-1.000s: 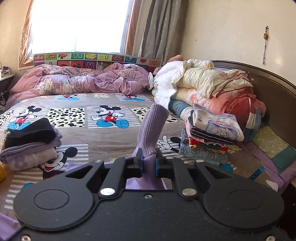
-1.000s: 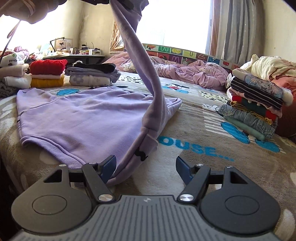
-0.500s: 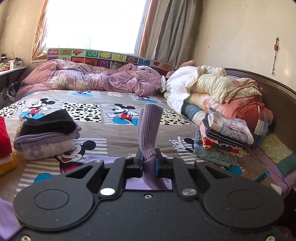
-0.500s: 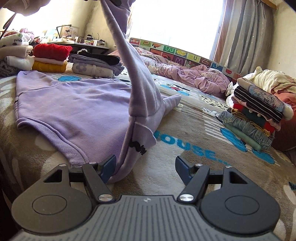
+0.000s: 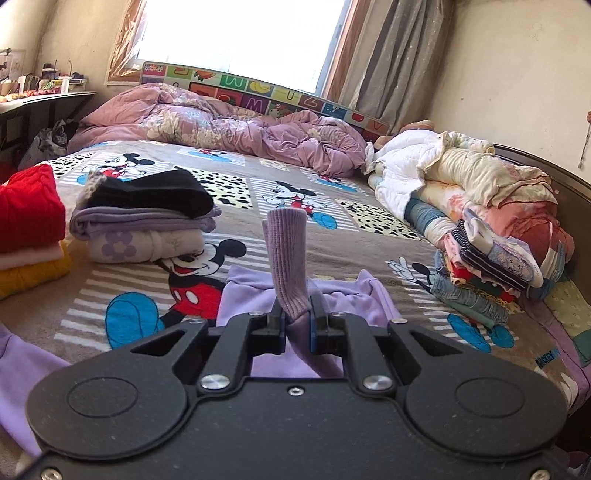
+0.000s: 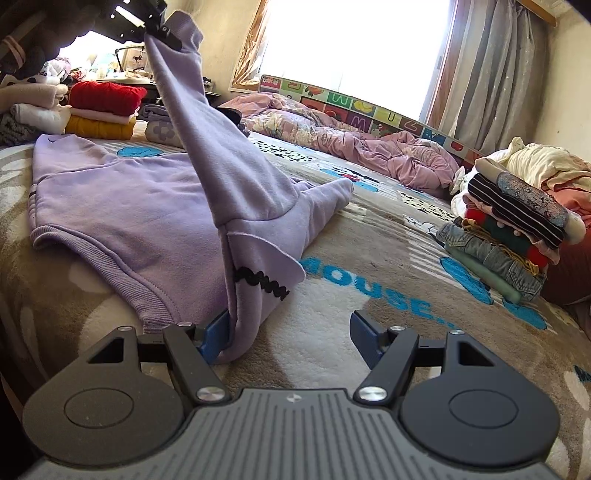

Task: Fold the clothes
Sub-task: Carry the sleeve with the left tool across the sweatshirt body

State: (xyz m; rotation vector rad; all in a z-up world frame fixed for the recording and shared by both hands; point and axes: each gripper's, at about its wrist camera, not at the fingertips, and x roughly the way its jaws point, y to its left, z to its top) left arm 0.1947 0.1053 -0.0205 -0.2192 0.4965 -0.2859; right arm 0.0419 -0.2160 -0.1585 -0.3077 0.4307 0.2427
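A lilac sweatshirt [image 6: 122, 206] lies flat on the Mickey Mouse bedspread [image 6: 388, 236]. My left gripper [image 5: 297, 325] is shut on the ribbed cuff of its sleeve [image 5: 286, 258] and holds it high; in the right wrist view the left gripper [image 6: 162, 31] is at the top left with the sleeve [image 6: 207, 140] hanging taut down to the bed. My right gripper [image 6: 290, 338] is open low over the bed, its left finger [image 6: 214, 336] touching the sleeve's lower fold by the hem.
Folded stacks sit at the left: red, pink and yellow [image 5: 29, 229], and black, grey and floral [image 5: 144, 221]. A mixed folded pile [image 6: 517, 236] stands at the right by rolled quilts [image 5: 480, 184]. A rumpled purple duvet [image 5: 221, 129] lies at the back.
My left gripper has carried the sleeve cuff leftward over the sweatshirt body, so the left stacks come into its view. The right gripper stays open by the sleeve fold.
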